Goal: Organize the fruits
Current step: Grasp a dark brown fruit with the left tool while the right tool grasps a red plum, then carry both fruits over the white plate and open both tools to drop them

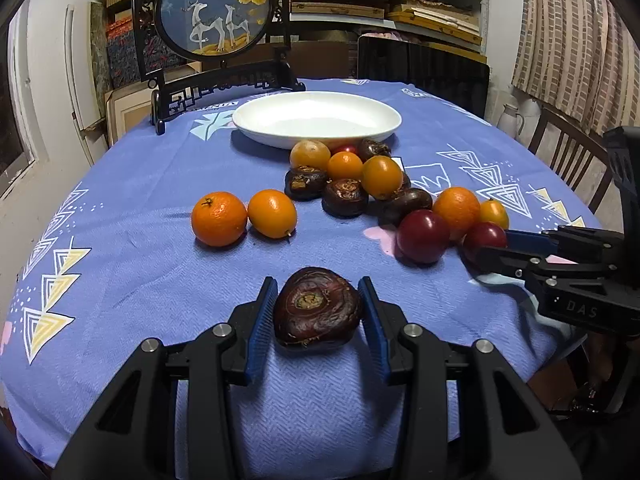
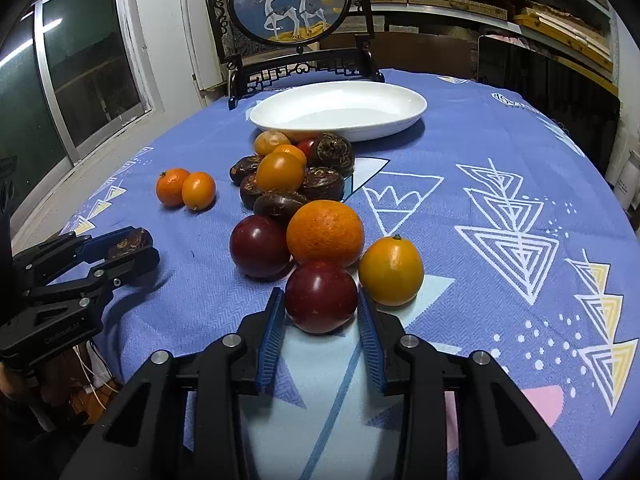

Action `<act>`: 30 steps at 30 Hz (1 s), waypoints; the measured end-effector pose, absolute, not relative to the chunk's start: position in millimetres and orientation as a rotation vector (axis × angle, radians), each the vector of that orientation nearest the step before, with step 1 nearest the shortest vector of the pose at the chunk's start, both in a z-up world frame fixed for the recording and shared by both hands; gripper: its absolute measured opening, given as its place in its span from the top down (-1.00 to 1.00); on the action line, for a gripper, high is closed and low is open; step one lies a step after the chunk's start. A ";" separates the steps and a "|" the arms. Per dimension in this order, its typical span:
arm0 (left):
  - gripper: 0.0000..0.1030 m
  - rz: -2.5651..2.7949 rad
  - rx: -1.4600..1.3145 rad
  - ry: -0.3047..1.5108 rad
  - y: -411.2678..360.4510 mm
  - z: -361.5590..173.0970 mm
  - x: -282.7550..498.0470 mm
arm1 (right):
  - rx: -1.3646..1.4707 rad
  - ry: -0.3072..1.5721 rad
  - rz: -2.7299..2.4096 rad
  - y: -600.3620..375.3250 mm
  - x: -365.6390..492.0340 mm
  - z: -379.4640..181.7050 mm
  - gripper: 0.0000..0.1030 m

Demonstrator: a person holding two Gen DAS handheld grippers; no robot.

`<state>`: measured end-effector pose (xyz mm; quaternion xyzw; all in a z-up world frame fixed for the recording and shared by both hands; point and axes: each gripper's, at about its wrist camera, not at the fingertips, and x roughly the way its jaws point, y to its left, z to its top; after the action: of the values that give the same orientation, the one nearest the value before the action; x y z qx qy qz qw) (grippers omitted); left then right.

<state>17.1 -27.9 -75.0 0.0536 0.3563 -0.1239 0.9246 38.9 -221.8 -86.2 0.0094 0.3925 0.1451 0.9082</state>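
From the left wrist, the left gripper (image 1: pixel 318 308) clamps a dark brown wrinkled water chestnut (image 1: pixel 316 306), lifted off the table, likely bound for the empty white oval plate (image 1: pixel 316 122).

From the right wrist, the right gripper (image 2: pixel 320 316) has pinched a glossy dark red plum (image 2: pixel 321 297) at the pile's near edge, beside a yellow-orange kumquat (image 2: pixel 391 271).

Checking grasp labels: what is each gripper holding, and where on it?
Left gripper: dark brown water chestnut, pinched across its two sides. Right gripper: dark red fruit, pads on its left and right sides, at the near edge of the pile.

Deer screen (image 1: pixel 212 8), blue tablecloth (image 1: pixel 120 184), chair (image 1: pixel 568 148), window (image 2: pixel 80 64)
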 end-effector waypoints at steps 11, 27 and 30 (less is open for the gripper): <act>0.21 -0.262 0.082 0.709 -21.2 -61.4 21.0 | 0.059 0.735 0.353 -228.7 34.1 -53.8 0.27; 0.21 -0.330 0.103 0.750 -60.9 -15.7 191.7 | 0.211 0.842 0.398 -250.3 201.1 -26.7 0.26; 0.21 -0.317 0.111 0.792 -68.1 -27.7 226.7 | 0.215 0.875 0.383 -247.8 231.8 -37.9 0.26</act>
<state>226.7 -68.1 -27.7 0.0536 0.3837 -0.1535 0.9090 231.8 -247.8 -37.9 0.1032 0.4202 0.1839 0.8826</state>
